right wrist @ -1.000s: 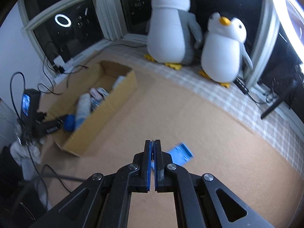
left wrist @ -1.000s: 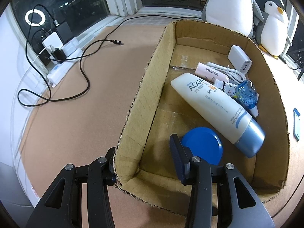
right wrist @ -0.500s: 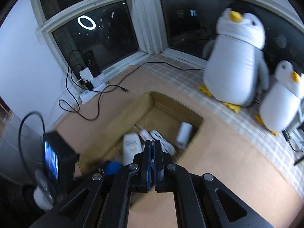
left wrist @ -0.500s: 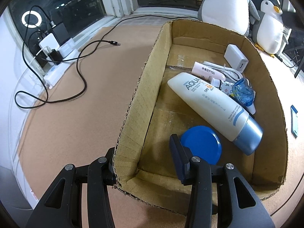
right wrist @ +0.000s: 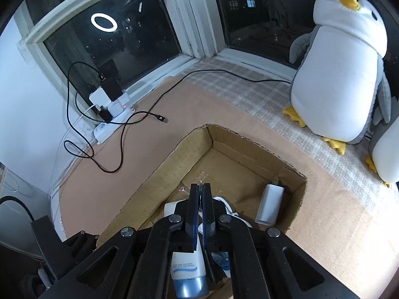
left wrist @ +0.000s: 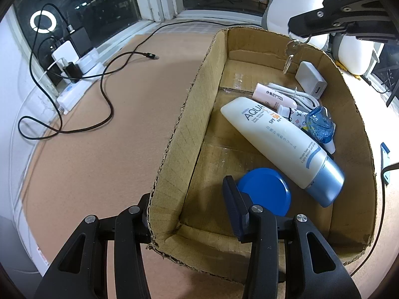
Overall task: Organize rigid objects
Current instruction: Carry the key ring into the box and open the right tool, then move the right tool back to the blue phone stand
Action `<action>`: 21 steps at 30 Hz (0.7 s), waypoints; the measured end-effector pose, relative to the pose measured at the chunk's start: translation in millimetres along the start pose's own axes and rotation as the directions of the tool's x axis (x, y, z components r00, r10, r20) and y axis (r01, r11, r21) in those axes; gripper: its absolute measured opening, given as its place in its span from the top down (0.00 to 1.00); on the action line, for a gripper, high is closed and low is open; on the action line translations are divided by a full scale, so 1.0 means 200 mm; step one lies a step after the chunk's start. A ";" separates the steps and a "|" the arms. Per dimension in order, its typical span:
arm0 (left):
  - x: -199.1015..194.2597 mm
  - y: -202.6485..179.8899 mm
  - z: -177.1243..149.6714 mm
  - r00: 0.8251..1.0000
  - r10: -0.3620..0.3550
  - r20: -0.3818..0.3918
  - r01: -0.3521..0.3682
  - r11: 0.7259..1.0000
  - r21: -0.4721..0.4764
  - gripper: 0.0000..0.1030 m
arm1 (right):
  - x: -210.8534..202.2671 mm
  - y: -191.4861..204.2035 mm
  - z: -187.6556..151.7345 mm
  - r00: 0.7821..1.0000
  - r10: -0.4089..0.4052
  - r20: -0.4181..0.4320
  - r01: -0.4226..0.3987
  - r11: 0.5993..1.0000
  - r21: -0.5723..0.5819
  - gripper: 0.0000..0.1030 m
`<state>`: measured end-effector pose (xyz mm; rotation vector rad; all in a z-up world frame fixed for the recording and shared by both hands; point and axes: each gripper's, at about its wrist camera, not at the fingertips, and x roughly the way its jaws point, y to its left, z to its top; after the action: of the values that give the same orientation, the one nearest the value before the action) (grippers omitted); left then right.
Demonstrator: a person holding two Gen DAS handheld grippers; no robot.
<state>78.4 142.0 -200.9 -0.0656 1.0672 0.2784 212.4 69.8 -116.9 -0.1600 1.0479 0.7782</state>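
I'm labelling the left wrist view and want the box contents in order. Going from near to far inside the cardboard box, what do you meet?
Near to far: blue round lid → sunscreen tube → pink tube → white charger → keys dangling from the right gripper above the far end.

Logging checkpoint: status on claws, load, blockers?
Left claw clamped on box wall. Right claw shut on keys, above box's far end. Drop zone clear beside white charger.

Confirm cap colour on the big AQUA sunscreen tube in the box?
Metallic light blue cap on a cream-white tube; clearest in the left wrist view.
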 end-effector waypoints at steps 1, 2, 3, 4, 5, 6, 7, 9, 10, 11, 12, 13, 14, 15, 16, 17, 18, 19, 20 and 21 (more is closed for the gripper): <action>0.00 0.00 0.00 1.000 -0.001 0.000 0.001 1.000 0.000 0.59 | 0.01 0.00 0.00 1.000 0.001 -0.002 -0.001 1.000 0.000 0.98; 0.00 0.00 0.00 1.000 -0.002 -0.002 0.002 1.000 0.003 0.59 | 0.02 0.00 0.01 1.000 -0.002 -0.001 0.002 1.000 0.000 0.97; 0.00 0.00 0.00 1.000 -0.004 -0.002 0.004 1.000 0.006 0.59 | 0.02 0.00 0.01 1.000 -0.005 -0.001 0.005 1.000 0.004 0.91; 0.00 0.00 0.00 1.000 -0.005 -0.002 0.005 1.000 0.009 0.58 | 0.02 0.00 0.02 1.000 0.001 -0.002 -0.001 1.000 0.010 0.86; 0.00 0.00 0.00 1.000 -0.004 -0.002 0.004 1.000 0.013 0.58 | 0.02 0.00 0.03 1.000 0.005 0.001 -0.005 1.000 0.014 0.70; 0.00 0.00 0.00 1.000 -0.002 -0.002 0.002 1.000 0.015 0.58 | 0.00 0.00 0.03 1.000 -0.002 0.012 0.002 1.000 0.015 0.58; 0.00 0.00 0.00 1.000 -0.001 -0.002 0.001 1.000 0.016 0.58 | -0.01 0.00 0.03 1.000 -0.009 0.024 0.008 1.000 0.014 0.55; 0.00 0.00 0.00 1.000 -0.001 0.000 0.001 1.000 0.017 0.58 | -0.05 -0.01 0.03 0.999 -0.015 0.045 0.014 1.000 0.022 0.52; 0.00 0.00 0.00 1.000 -0.001 0.001 0.001 1.000 0.017 0.58 | -0.06 -0.02 0.03 0.999 -0.017 0.050 0.016 0.999 0.030 0.51; 0.00 0.00 0.00 1.000 -0.002 0.002 0.002 1.000 0.018 0.58 | -0.08 -0.03 0.03 0.998 -0.026 0.052 0.023 0.999 0.042 0.47; 0.00 0.01 0.00 1.000 -0.003 0.003 0.003 1.000 0.017 0.58 | -0.08 -0.04 0.03 0.998 -0.032 0.053 0.030 0.998 0.049 0.45; 0.00 0.01 0.00 1.000 -0.005 0.006 0.005 1.000 0.015 0.58 | -0.10 -0.05 0.02 0.998 -0.038 0.055 0.035 0.998 0.056 0.44; 0.01 0.01 0.00 1.000 -0.007 0.007 0.007 1.000 0.016 0.58 | -0.11 -0.06 0.01 0.997 -0.049 0.057 0.045 0.997 0.067 0.43; 0.01 0.01 0.00 1.000 -0.009 0.007 0.009 1.000 0.018 0.58 | -0.12 -0.07 0.00 0.997 -0.056 0.057 0.051 0.996 0.075 0.42; 0.01 0.01 0.00 1.000 -0.012 0.006 0.012 1.000 0.019 0.58 | -0.13 -0.08 0.00 0.997 -0.060 0.056 0.055 0.995 0.083 0.41; 0.01 0.01 0.00 1.000 -0.016 0.006 0.015 1.000 0.019 0.58 | -0.14 -0.08 -0.01 0.997 -0.062 0.056 0.056 0.995 0.088 0.41; 0.01 0.02 0.01 1.000 -0.018 0.007 0.018 1.000 0.021 0.58 | -0.15 -0.09 -0.02 0.996 -0.066 0.059 0.061 0.994 0.092 0.39; 0.01 0.02 0.01 1.000 -0.021 0.008 0.021 1.000 0.022 0.58 | -0.17 -0.09 -0.02 0.995 -0.072 0.063 0.066 0.993 0.093 0.37; 0.01 0.02 0.01 1.000 -0.023 0.010 0.023 0.999 0.022 0.58 | -0.18 -0.08 -0.03 0.995 -0.077 0.068 0.070 0.993 0.094 0.33; 0.01 0.02 0.01 1.000 -0.026 0.011 0.026 0.999 0.022 0.58 | -0.19 -0.08 -0.04 0.994 -0.080 0.070 0.073 0.993 0.096 0.30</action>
<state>79.6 146.0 -201.8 -0.0581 1.0568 0.2438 206.6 35.3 -94.0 -0.0901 1.0001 0.6594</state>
